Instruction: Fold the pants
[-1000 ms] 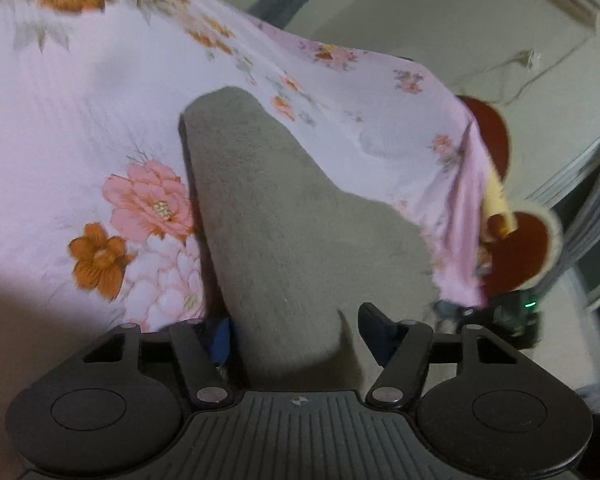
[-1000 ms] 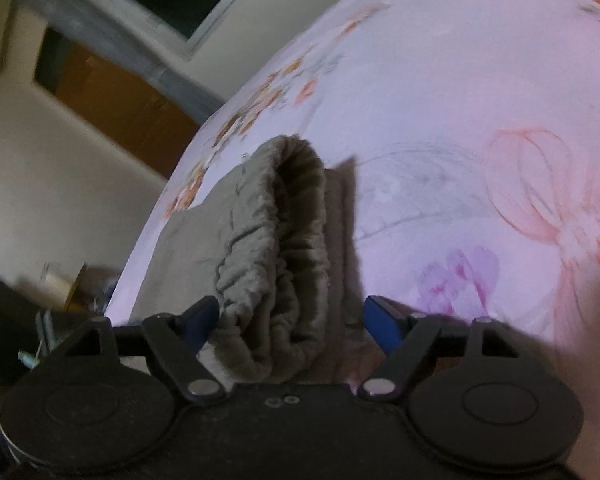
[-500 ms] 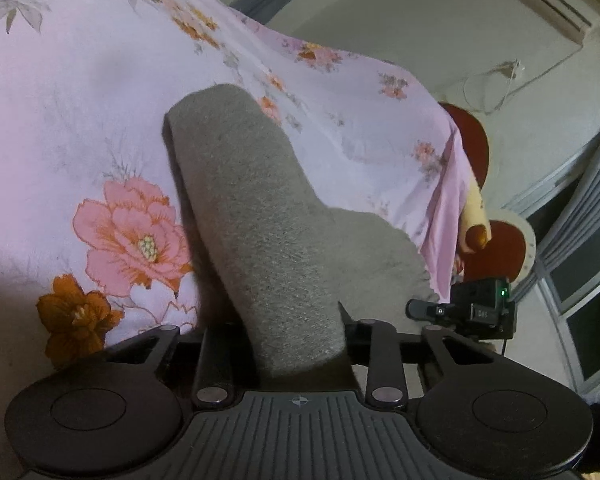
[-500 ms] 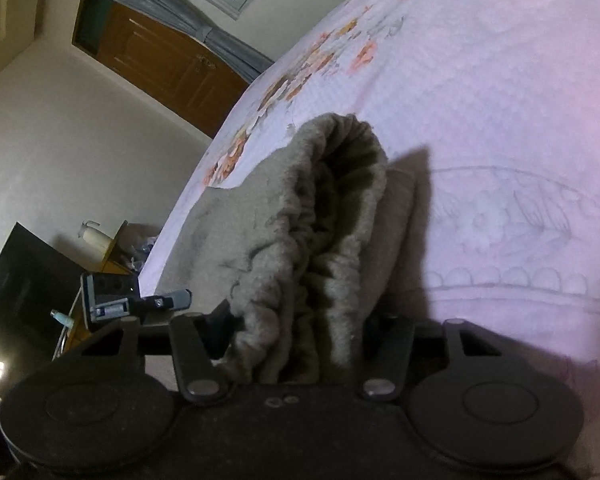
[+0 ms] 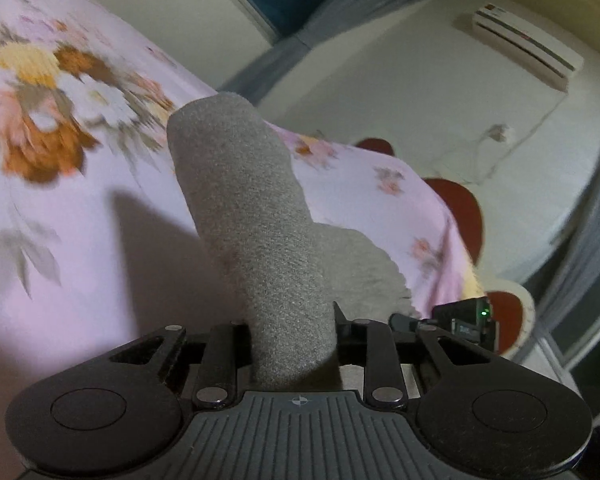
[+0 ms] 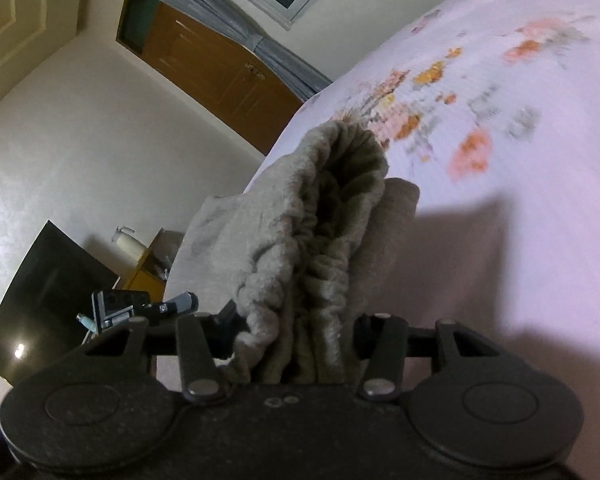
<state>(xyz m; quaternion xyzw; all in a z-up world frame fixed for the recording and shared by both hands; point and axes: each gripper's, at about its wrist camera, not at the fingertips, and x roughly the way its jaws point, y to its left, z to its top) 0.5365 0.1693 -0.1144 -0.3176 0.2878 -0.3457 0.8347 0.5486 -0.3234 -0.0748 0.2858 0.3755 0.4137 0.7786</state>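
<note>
While both jaws have just been closing, the left gripper (image 5: 292, 320) clamps a leg end of the grey pants (image 5: 256, 216) and the right gripper (image 6: 296, 324) grips their bunched elastic waistband (image 6: 332, 216), the cloth raised off the floral bedsheet (image 5: 80, 208) near its edge.

Both wrist views close, low over bed (image 5: 100, 240); share pants (image 5: 260, 220).
</note>
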